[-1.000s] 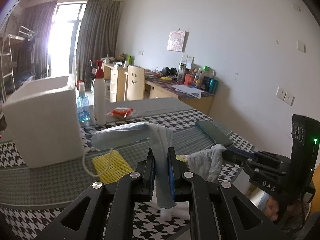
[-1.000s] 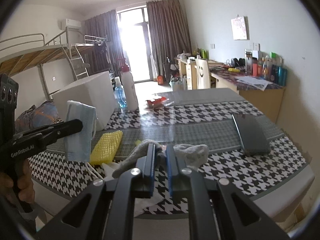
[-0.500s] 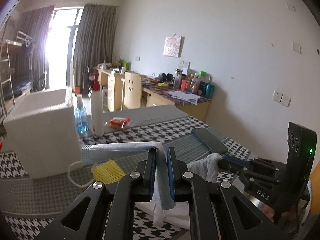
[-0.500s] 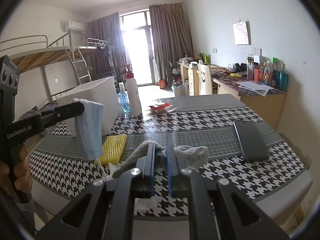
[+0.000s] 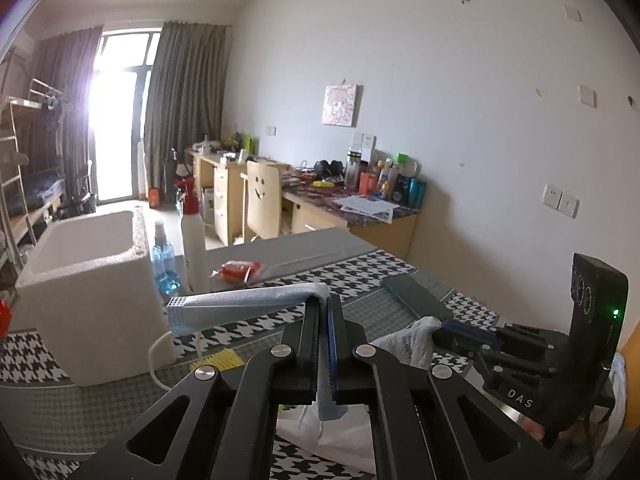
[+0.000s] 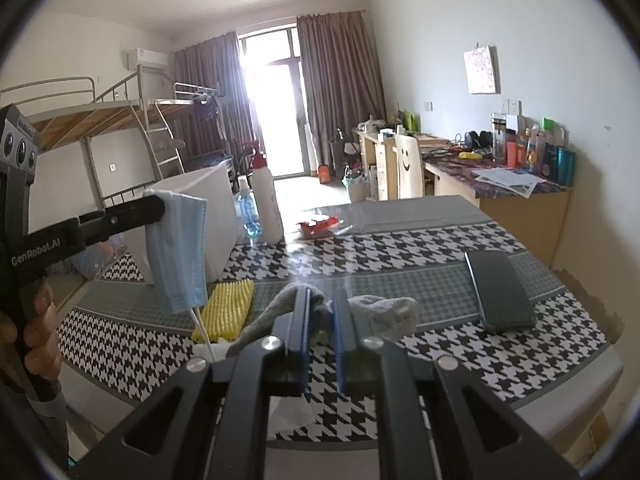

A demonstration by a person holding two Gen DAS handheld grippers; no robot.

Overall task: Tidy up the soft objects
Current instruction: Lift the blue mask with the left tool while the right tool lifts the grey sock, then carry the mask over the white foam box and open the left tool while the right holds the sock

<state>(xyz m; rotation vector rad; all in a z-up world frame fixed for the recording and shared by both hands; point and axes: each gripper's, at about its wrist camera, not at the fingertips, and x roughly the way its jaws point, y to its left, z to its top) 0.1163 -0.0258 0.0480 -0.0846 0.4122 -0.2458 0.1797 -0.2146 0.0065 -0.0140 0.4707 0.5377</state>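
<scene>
A light blue face mask [image 5: 240, 304] hangs clear of the houndstooth table [image 6: 420, 240], pinched at one edge by my left gripper [image 5: 323, 308], which is shut on it. In the right wrist view the mask [image 6: 180, 256] droops from the left gripper [image 6: 158, 208], its white ear loop trailing down towards the table. My right gripper [image 6: 320, 308] is shut on a grey cloth [image 6: 384, 308] low over the table's near edge. That cloth [image 5: 412, 340] also shows in the left wrist view, at the tip of the right gripper [image 5: 444, 328]. A yellow foam net [image 6: 228, 308] lies beside it.
An open white foam box [image 5: 88, 292] stands at the left. Beside it are a blue bottle [image 5: 164, 264] and a white spray bottle [image 5: 194, 248], then a red packet [image 5: 238, 270]. A dark flat case [image 6: 500, 292] lies at the right. White tissue [image 6: 288, 412] lies at the near edge.
My left gripper has risen with the mask, which now hangs free of the table. The white box looks lower in that view. The right gripper has stayed put on the grey cloth.
</scene>
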